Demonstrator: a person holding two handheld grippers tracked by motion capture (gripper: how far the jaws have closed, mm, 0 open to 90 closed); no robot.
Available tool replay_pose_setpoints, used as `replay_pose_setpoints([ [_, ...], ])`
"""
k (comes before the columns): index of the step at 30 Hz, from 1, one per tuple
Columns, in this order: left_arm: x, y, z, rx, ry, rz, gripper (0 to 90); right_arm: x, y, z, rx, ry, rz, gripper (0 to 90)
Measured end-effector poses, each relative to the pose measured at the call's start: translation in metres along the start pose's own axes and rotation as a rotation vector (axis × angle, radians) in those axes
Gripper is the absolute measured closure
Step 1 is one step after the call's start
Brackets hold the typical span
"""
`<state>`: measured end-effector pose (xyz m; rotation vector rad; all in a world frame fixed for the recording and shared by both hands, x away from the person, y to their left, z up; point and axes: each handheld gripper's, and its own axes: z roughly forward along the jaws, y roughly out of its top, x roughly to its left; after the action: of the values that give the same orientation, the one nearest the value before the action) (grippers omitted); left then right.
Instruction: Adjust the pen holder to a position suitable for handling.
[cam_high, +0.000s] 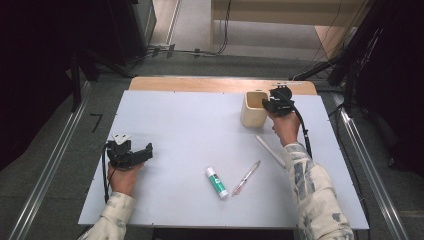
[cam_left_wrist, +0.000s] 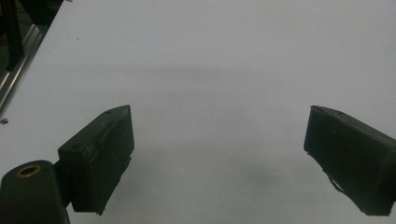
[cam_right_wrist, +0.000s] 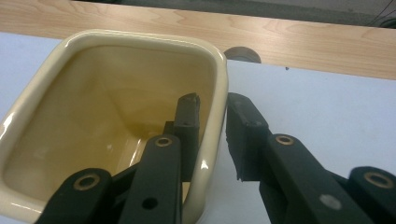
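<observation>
1. White surface (cam_high: 170, 130) on a wooden top (cam_high: 200, 84); grey floor (cam_high: 60, 165) and dark stands around.
2. Cream cup (cam_high: 254, 109) at far right of surface, upright, empty inside.
3. Right tongs (cam_right_wrist: 212, 123) clamped on cup wall, one jaw inside, one outside.
4. Left tongs (cam_left_wrist: 219, 149) wide open above bare surface, near left edge.
5. Glue stick (cam_high: 216, 182), pen (cam_high: 246, 177) lying near front.

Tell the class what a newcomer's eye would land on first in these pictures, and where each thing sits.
First, the cream cup at the table's far right, with the right gripper clamping its side wall, one jaw inside and one outside. Next, the left gripper, open and empty at the near left. Between them near the front edge lie a glue stick and a pen.
</observation>
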<state>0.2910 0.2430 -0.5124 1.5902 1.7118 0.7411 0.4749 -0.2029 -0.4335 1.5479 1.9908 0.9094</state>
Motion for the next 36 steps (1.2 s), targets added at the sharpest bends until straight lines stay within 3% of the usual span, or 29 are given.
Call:
replay_pose_setpoints([
  [7, 0.000, 0.000, 0.000, -0.003, 0.000, -0.001, 9.4, 0.004, -0.001, 0.001, -0.001, -0.005, -0.011, 80.4],
  [22, 0.000, 0.000, 0.001, 0.001, 0.002, -0.001, 9.4, 0.007, -0.001, -0.001, -0.001, 0.026, -0.040, 80.7],
  [36, 0.001, 0.000, 0.001, 0.000, 0.001, -0.002, 9.4, 0.043, -0.009, -0.009, 0.008, 0.111, -0.137, 80.5],
])
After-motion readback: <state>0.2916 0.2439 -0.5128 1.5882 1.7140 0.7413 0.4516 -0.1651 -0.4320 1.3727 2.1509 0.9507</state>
